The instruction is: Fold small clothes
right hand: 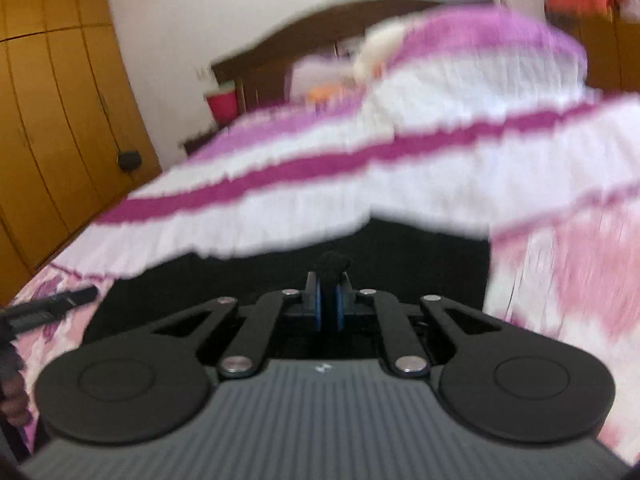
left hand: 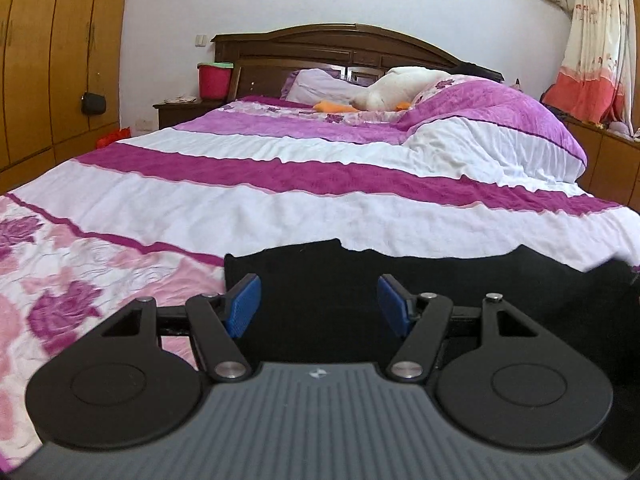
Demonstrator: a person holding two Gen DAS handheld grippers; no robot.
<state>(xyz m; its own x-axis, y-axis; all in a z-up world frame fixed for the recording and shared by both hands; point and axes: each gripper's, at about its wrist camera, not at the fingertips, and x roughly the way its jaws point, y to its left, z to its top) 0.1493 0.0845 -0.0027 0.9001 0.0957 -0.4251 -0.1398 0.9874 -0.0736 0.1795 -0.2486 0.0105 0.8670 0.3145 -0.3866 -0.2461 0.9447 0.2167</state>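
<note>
Black garment (left hand: 400, 276) spread flat at near edge of bed (left hand: 320, 168), left gripper (left hand: 319, 304) low over it with blue pads wide apart and holding nothing, right gripper (right hand: 329, 306) pinching a raised fold of same garment (right hand: 280, 264), right view motion-blurred.

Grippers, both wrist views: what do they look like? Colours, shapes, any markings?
Both match. The left gripper has black linkage arms with silver pivot pins, two round black discs, blue ribbed pads on the fingers, and a grey ridged body bearing a small round emblem. The right gripper shows the same black links, discs, blue pads and grey ridged body, though blurred. No cables or sleeves visible.
</note>
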